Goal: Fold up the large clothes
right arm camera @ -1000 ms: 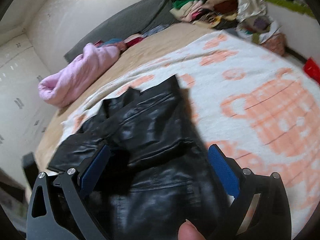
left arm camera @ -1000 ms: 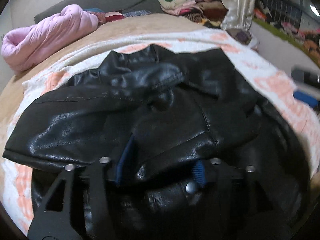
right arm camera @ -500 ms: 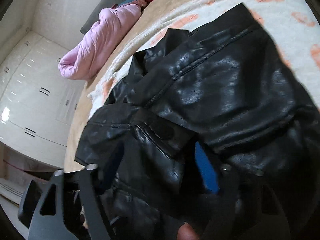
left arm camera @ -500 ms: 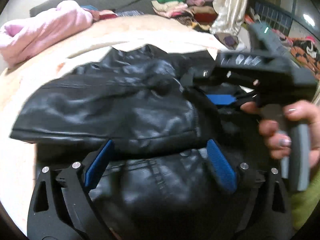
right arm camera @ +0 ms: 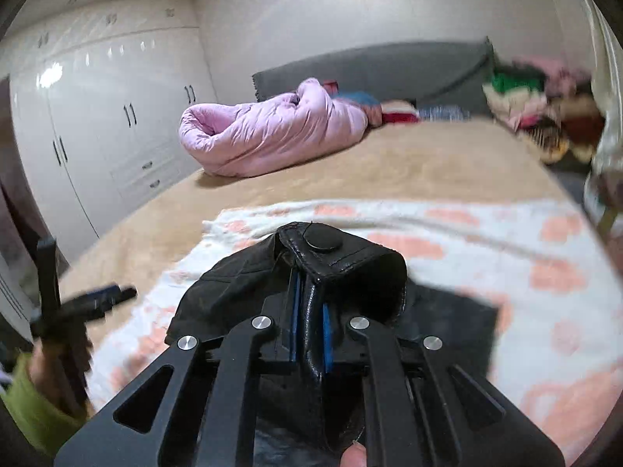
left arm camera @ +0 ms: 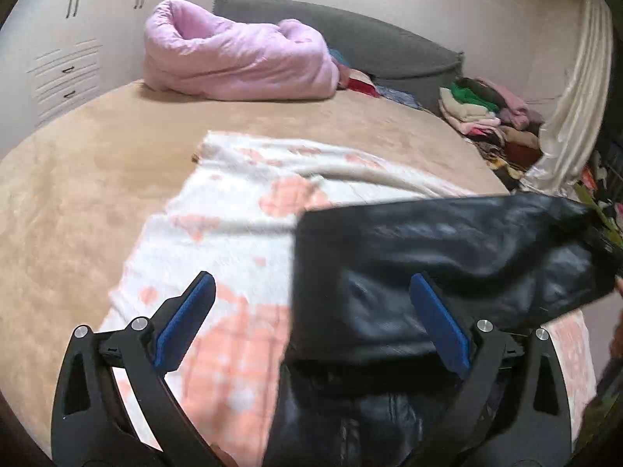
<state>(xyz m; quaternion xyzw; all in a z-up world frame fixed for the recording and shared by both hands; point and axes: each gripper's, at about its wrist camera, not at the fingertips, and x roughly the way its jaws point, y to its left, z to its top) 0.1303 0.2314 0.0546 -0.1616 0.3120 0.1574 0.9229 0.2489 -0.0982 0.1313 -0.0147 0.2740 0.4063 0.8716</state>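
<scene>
Right tool [right arm camera: 309, 334] is clamped hard on a snap-tab edge of the black leather jacket [right arm camera: 335, 264], blue pads pinching the fold between them, and that bunch of leather rides up above the peach-patterned blanket [right arm camera: 506, 245] on the bed [right arm camera: 389, 163]. Left tool [left arm camera: 311, 323] hangs wide open, gripping nothing, its right pad sitting over a dark panel of the jacket [left arm camera: 447, 257] that stretches off to the right. Looks like the step in hand is lifting one side to carry it across for a fold. Next, I'd say, the left tool needs to close on a free edge so both ends travel level, and slick leather could slip.
</scene>
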